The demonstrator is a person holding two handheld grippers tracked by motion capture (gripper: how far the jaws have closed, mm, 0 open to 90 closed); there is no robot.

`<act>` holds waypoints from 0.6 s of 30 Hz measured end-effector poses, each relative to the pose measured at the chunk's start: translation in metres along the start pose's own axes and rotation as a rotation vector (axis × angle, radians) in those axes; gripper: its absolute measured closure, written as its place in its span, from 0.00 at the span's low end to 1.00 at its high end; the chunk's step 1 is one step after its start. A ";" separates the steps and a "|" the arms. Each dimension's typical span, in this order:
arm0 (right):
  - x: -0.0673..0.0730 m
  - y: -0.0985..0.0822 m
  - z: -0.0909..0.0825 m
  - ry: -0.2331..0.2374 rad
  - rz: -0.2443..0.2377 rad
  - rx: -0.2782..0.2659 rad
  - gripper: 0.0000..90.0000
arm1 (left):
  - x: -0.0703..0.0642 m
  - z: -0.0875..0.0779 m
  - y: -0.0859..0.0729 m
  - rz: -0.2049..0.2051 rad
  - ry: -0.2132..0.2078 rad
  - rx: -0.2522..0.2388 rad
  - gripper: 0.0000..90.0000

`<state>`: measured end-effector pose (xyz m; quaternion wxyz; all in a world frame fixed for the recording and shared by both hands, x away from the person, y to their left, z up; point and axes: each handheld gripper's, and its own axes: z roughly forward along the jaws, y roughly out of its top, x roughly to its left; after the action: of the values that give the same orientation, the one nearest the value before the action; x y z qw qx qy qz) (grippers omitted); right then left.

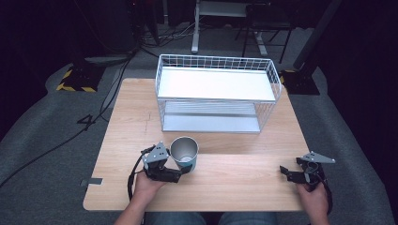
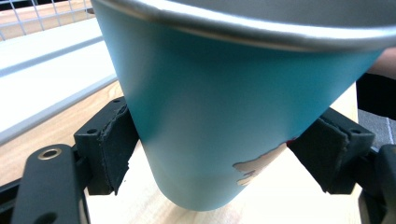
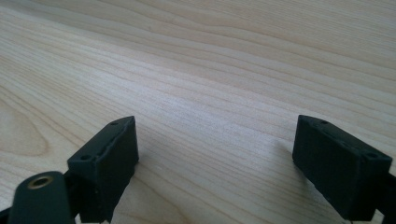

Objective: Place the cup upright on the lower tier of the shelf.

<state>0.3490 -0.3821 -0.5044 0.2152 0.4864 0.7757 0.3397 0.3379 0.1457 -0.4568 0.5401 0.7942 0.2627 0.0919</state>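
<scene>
A teal cup (image 1: 184, 153) with a bare metal rim and open mouth stands near the table's front, left of centre. My left gripper (image 1: 184, 168) is shut on the teal cup low down, with a hand behind it. In the left gripper view both black pads (image 2: 116, 140) press the cup (image 2: 224, 102) at its sides; the cup leans in that view and bears a small white and red mark. I cannot tell whether its base touches the wood. My right gripper (image 1: 287, 172) rests open at the front right, its jaws (image 3: 215, 144) wide apart over bare wood.
A white wire rack (image 1: 216, 60) with two shelves stands at the back middle of the wooden table (image 1: 234, 187); its lower shelf (image 2: 46, 60) lies just beyond the cup. Dark floor, cables and stands surround the table.
</scene>
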 end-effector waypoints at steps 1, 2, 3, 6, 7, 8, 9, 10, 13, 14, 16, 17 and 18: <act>0.000 0.000 0.000 0.000 0.000 0.000 0.16 | 0.000 0.000 0.000 0.000 0.000 0.000 0.22; 0.000 0.000 0.000 0.001 -0.002 0.001 0.16 | 0.002 0.001 0.004 -0.003 -0.001 -0.002 0.22; 0.000 0.000 0.000 0.001 -0.002 0.001 0.16 | 0.002 0.001 0.004 -0.003 -0.001 -0.002 0.22; 0.000 0.000 0.000 0.000 -0.002 0.000 0.16 | 0.006 0.003 0.013 -0.004 -0.013 -0.009 0.22; 0.000 0.000 0.000 0.000 -0.002 0.000 0.16 | 0.006 0.003 0.013 -0.004 -0.013 -0.009 0.22; 0.000 0.000 0.000 0.000 -0.002 0.000 0.16 | 0.008 0.004 0.016 -0.001 -0.014 -0.009 0.22; 0.000 0.000 0.000 0.001 -0.003 -0.001 0.16 | 0.009 0.006 0.018 -0.003 -0.013 -0.009 0.22; 0.000 0.000 0.000 0.000 -0.002 0.000 0.16 | 0.010 0.007 0.021 -0.002 -0.018 -0.011 0.22; 0.000 0.000 0.000 0.000 -0.002 0.000 0.16 | 0.014 0.012 0.025 -0.009 -0.021 -0.010 0.22; 0.000 0.000 0.000 0.000 -0.001 -0.002 0.16 | 0.015 0.013 0.026 -0.008 -0.022 -0.010 0.22; 0.000 0.000 0.000 0.000 -0.006 -0.002 0.17 | 0.018 0.017 0.029 -0.007 -0.023 -0.018 0.22; 0.000 0.000 0.000 -0.001 -0.007 -0.002 0.17 | 0.019 0.018 0.029 -0.008 -0.024 -0.021 0.22; 0.000 0.000 0.000 -0.001 -0.007 -0.002 0.17 | 0.021 0.020 0.031 -0.015 -0.030 -0.015 0.22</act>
<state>0.3488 -0.3819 -0.5044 0.2171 0.4837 0.7769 0.3396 0.3741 0.1313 -0.4397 0.5508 0.7894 0.2598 0.0777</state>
